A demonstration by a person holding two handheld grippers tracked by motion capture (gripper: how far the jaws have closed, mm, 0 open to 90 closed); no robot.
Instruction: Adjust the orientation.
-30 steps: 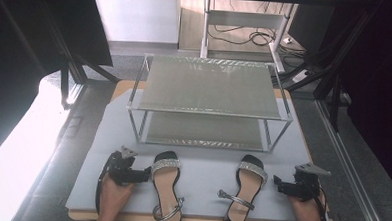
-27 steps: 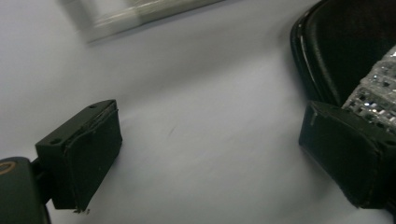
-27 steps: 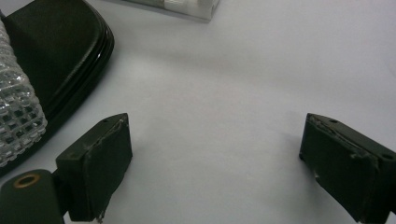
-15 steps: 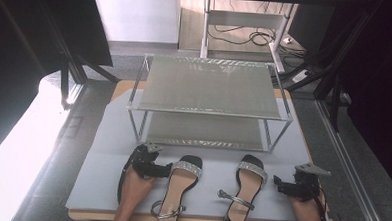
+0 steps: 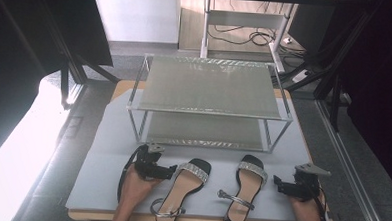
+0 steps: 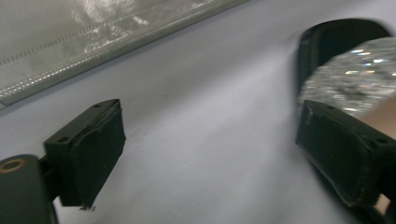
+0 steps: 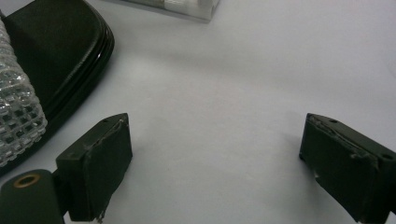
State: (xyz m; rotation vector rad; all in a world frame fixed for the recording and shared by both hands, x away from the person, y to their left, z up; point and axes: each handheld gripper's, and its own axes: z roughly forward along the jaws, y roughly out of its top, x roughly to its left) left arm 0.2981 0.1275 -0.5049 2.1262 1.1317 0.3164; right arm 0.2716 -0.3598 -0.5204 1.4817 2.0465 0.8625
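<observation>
high view: fixed overhead, faces forward and down, far, covers the table (image 5: pixel 100 186), rack (image 5: pixel 210 86) and both sandals | left gripper view: low, close, shares left sandal (image 6: pixel 350 74) (image 5: pixel 183 187) | right gripper view: low, close, shares right sandal (image 7: pixel 51 51) (image 5: pixel 245 192)

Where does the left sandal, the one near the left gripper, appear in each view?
High view: left sandal lies bottom centre, right of the left gripper.
Left gripper view: its toe and sparkly strap at the right edge.
Right gripper view: not in it.
Shared landmark: the rack, also.
</observation>
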